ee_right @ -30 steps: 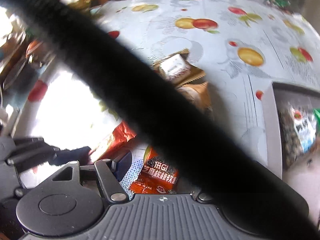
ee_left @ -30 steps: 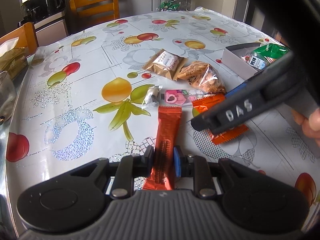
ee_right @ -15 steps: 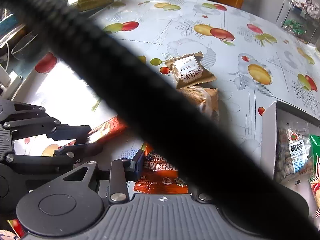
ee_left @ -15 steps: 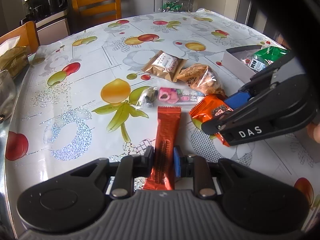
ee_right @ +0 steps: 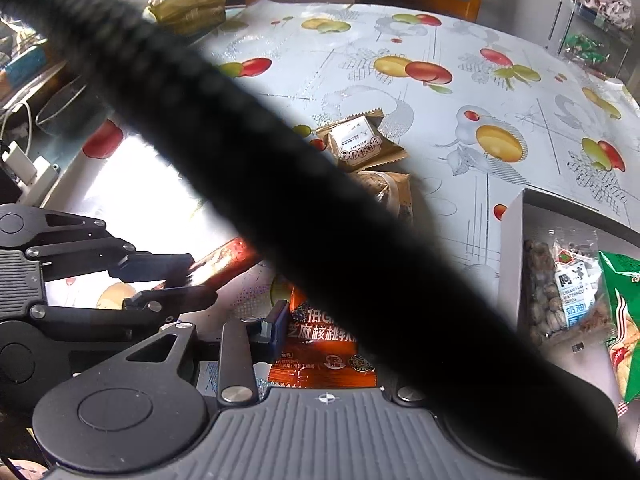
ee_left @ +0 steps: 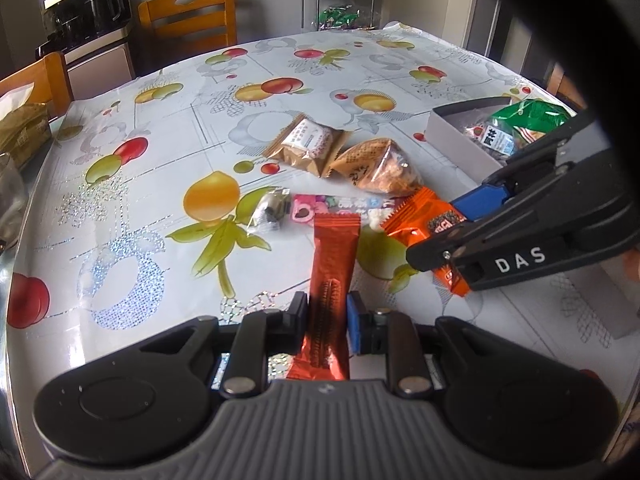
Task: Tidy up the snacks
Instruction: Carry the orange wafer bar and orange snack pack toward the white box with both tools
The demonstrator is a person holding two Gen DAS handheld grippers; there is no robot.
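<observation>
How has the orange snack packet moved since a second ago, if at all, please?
Yes. The orange packet, now clamped in the right gripper, has come up off the tablecloth and shifted toward the white box.

daylight, bright | glare: blown-out tablecloth point(ee_right: 120, 184) | fisheye edges | blurred cable point(ee_right: 320, 208)

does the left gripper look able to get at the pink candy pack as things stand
Probably not yet: the left gripper is shut on the red stick pack, whose far end lies against the pink candy pack. It would need to release first.
</observation>
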